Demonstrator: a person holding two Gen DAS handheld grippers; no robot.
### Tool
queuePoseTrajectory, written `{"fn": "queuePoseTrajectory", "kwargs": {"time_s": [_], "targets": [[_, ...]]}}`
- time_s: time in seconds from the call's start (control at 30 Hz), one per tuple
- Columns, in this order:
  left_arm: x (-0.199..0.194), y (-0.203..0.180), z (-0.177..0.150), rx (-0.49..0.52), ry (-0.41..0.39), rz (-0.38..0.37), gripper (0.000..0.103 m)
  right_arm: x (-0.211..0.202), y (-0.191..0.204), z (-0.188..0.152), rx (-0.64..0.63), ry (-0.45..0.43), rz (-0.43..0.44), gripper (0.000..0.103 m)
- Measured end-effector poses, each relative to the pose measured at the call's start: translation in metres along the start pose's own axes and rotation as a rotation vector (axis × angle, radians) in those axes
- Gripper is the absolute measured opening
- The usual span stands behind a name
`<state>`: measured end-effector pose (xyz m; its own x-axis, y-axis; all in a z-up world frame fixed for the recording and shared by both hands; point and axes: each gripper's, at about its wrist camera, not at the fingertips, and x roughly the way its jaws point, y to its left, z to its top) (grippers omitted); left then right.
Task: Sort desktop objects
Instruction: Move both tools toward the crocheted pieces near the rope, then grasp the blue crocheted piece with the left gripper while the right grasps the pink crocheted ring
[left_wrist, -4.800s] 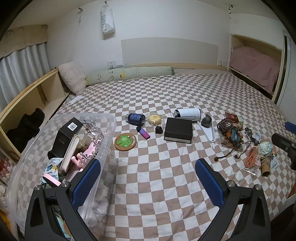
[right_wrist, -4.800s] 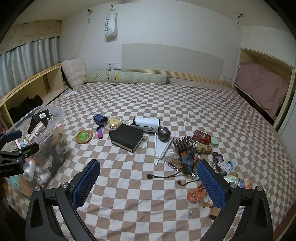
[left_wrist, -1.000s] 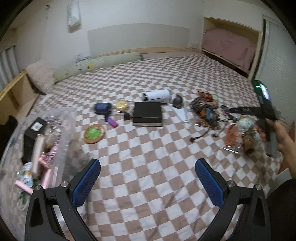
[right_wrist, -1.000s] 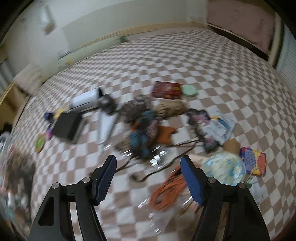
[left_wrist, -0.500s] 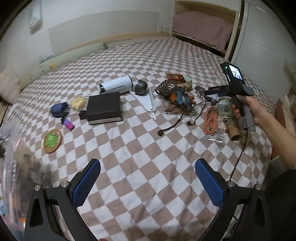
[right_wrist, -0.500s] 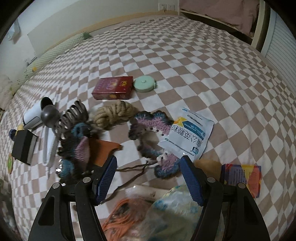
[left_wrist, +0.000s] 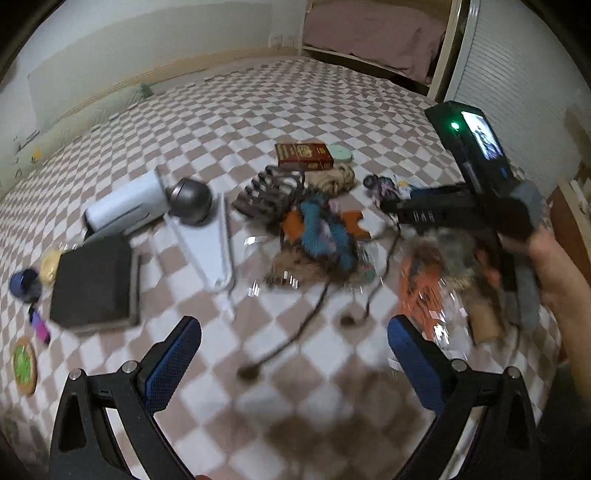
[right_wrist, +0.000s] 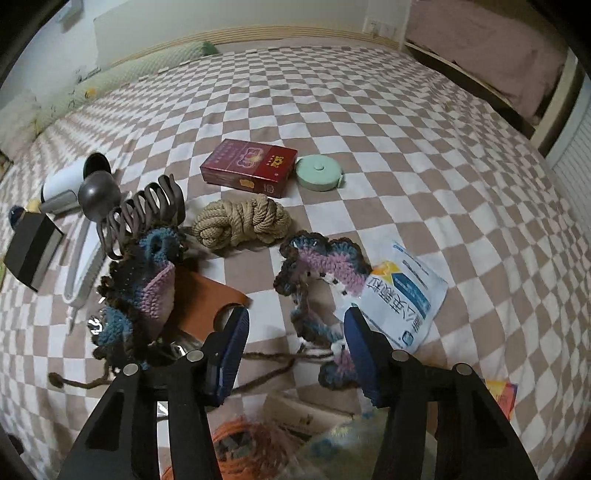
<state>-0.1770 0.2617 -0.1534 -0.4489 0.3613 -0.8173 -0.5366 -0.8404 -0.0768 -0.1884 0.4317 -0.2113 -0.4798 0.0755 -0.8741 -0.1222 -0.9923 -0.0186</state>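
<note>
My right gripper (right_wrist: 295, 328) hangs low over the clutter on the checkered bedcover (right_wrist: 369, 110), its jaws closing. A purple-and-blue crochet piece (right_wrist: 321, 266) lies between the pads, which do not press on it. A white-and-blue packet (right_wrist: 402, 295) touches the right pad's side, and an orange leather piece (right_wrist: 201, 299) lies by the left pad. My left gripper (left_wrist: 293, 343) is wide open above bare bedcover, with only a brown cord (left_wrist: 291, 332) between its fingers. A person's hand (left_wrist: 550, 273) holds the right gripper's black body (left_wrist: 461, 214) over the pile.
Behind the crochet lie a rope coil (right_wrist: 242, 221), a red box (right_wrist: 249, 166), a mint round case (right_wrist: 320, 172) and a brown hair claw (right_wrist: 144, 214). A black box (left_wrist: 92, 280), a white dryer (left_wrist: 125, 206) and a green coaster (left_wrist: 24, 363) lie left. An orange cord (left_wrist: 421, 284) lies right.
The left view has swung right and dropped toward the pile, and the clear bin has left it. The right gripper has sunk closer to the crochet piece and its jaws have narrowed.
</note>
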Motion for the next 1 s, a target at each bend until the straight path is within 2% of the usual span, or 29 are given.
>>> {"fn": "queuePoseTrajectory", "kwargs": {"time_s": [0.1, 0.37, 0.4, 0.43, 0.47, 0.7, 0.8, 1.0], "targets": [[0.025, -0.003, 0.013, -0.014, -0.007, -0.002, 0.101, 0.004, -0.001, 0.001, 0.007, 0.007, 0.016, 0.054], [0.081, -0.018, 0.036, -0.056, 0.004, -0.023, 0.101, 0.015, 0.004, 0.003, -0.007, 0.015, -0.017, 0.053], [0.086, -0.019, 0.038, -0.059, 0.007, -0.023, 0.101, 0.016, 0.003, 0.004, -0.007, 0.018, -0.020, 0.051], [0.091, -0.020, 0.039, -0.063, 0.010, -0.022, 0.096, 0.018, 0.003, 0.004, -0.005, 0.024, -0.021, 0.042], [0.096, -0.020, 0.040, -0.068, 0.020, -0.021, 0.089, 0.020, 0.002, 0.003, -0.003, 0.030, -0.021, 0.040], [0.123, -0.017, 0.034, -0.108, 0.056, 0.041, 0.088, 0.024, 0.002, 0.002, -0.006, 0.030, -0.043, 0.034], [0.124, -0.017, 0.032, -0.111, 0.046, 0.056, 0.088, 0.025, 0.004, 0.001, -0.012, 0.026, -0.046, 0.025], [0.120, -0.017, 0.034, -0.117, 0.030, 0.055, 0.064, 0.024, 0.005, 0.000, -0.021, 0.016, -0.030, 0.016]]}}
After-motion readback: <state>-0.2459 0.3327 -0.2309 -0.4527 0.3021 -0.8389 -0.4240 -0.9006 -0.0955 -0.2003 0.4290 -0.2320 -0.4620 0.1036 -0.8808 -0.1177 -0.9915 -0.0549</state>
